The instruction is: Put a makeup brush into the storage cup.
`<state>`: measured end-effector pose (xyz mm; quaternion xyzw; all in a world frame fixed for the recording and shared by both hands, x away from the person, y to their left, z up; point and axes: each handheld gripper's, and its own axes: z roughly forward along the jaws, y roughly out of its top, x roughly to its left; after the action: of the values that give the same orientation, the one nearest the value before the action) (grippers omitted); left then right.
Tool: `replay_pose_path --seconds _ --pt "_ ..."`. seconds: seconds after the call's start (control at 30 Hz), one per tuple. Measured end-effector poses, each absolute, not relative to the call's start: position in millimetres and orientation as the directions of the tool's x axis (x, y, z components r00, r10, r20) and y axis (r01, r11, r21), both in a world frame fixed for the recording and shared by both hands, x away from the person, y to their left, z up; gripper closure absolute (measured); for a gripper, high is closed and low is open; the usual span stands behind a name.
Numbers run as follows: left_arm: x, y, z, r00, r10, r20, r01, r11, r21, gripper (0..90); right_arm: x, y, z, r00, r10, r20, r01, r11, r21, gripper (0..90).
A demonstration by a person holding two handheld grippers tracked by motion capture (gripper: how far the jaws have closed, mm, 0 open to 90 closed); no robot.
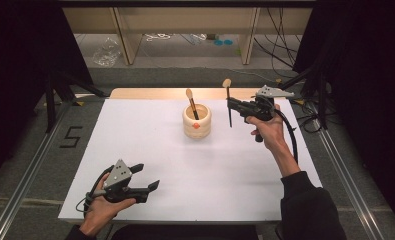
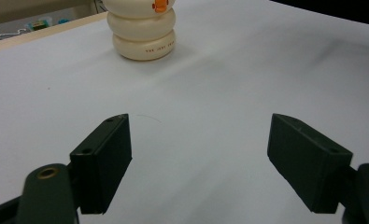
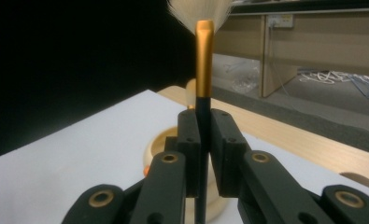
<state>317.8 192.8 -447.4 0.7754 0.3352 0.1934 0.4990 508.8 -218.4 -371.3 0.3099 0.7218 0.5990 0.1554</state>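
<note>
A cream ribbed holder with an orange mark stands at the back middle of the white board, and one brush leans inside it. My right gripper hovers just right of the holder, shut on a second brush held upright with its bristles up. In the right gripper view the pads clamp the black handle below the gold ferrule of that brush, with the holder behind. My left gripper rests open near the front left; its view shows the gripper wide apart over bare board, the holder far ahead.
The white board covers a wooden table whose back edge shows behind it. Metal rails run along both sides, and a "5" mark lies on the floor at the left. Cables and shelving stand beyond the table.
</note>
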Motion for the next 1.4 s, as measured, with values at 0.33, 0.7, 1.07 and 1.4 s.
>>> replay_pose_path --seconds 0.33,0.7,1.07,1.4 --pt "317.7 193.1 -447.6 0.699 0.714 -0.039 0.329 -0.273 0.904 21.6 519.8 -196.3 -367.3 -0.771 0.618 0.153 0.248 0.07 0.966 83.3" --pt "317.4 194.1 -446.8 0.697 0.717 -0.025 0.326 -0.286 0.901 21.7 526.9 -182.8 -366.4 -0.775 0.61 0.167 0.25 0.053 0.967 83.3" --pt "318.4 194.9 -446.7 0.7 0.714 -0.011 0.315 -0.295 0.902 21.7 535.7 -171.3 -369.8 -0.776 0.607 0.174 0.258 0.054 0.965 83.3" --pt "329.1 204.9 -440.7 0.727 0.657 0.198 0.166 -0.449 0.878 21.7 546.4 -150.9 -367.3 -0.782 0.596 0.183 0.258 0.041 0.965 83.3"
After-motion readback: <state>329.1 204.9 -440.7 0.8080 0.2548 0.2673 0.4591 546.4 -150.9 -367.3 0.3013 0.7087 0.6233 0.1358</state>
